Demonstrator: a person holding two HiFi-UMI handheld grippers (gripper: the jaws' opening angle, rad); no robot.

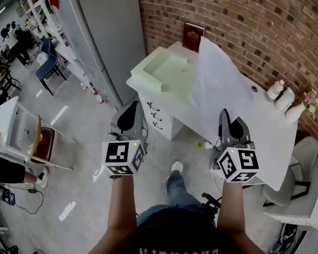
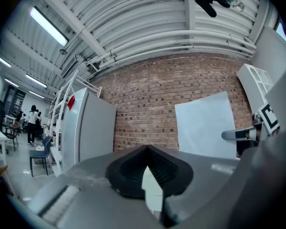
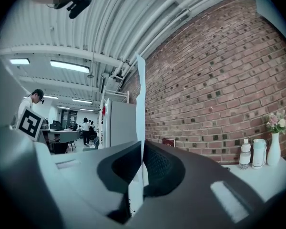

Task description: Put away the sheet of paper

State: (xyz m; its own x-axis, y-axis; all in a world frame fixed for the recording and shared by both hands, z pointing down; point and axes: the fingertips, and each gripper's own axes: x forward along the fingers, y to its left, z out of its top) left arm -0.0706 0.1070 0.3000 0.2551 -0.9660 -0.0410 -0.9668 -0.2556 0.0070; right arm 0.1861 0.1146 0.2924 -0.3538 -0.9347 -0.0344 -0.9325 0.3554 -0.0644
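- Over the front edge of the white desk (image 1: 278, 142) with drawers, the right gripper (image 1: 223, 112) points level at the red-brown brick wall (image 1: 244, 20). Its jaws are pinching the near bottom edge of the large white sheet of paper (image 1: 214, 78).
- The sheet of paper stands upright in the air above the desk's middle and reaches toward the back edge. It is edge-on in the right gripper view (image 3: 141, 94) and flat-on in the left gripper view (image 2: 205, 125).
- Off the desk's front left corner, the left gripper (image 1: 130, 106) is level, beside the right gripper and well apart from the sheet. Its jaws are pressed together at the tips, with no hold on the sheet. A pale wedge shows in the slit behind the tips; I can't tell what it is.
- A pale green shallow rectangular tray (image 1: 167, 73) sits at the desk's left end.
- A dark red book (image 1: 193, 37) stands upright against the wall at the back edge, near the sheet's far top corner.
- At the desk's back right corner, in a row, are a clear bottle (image 1: 275, 90) with a white cap, a white jar (image 1: 286, 98) and a white vase (image 1: 302, 107) with pink flowers.
- A tall grey metal cabinet (image 1: 106, 30) stands left of the desk, by the wall.
- A pale grey chair (image 1: 302, 163) is at the desk's right end.
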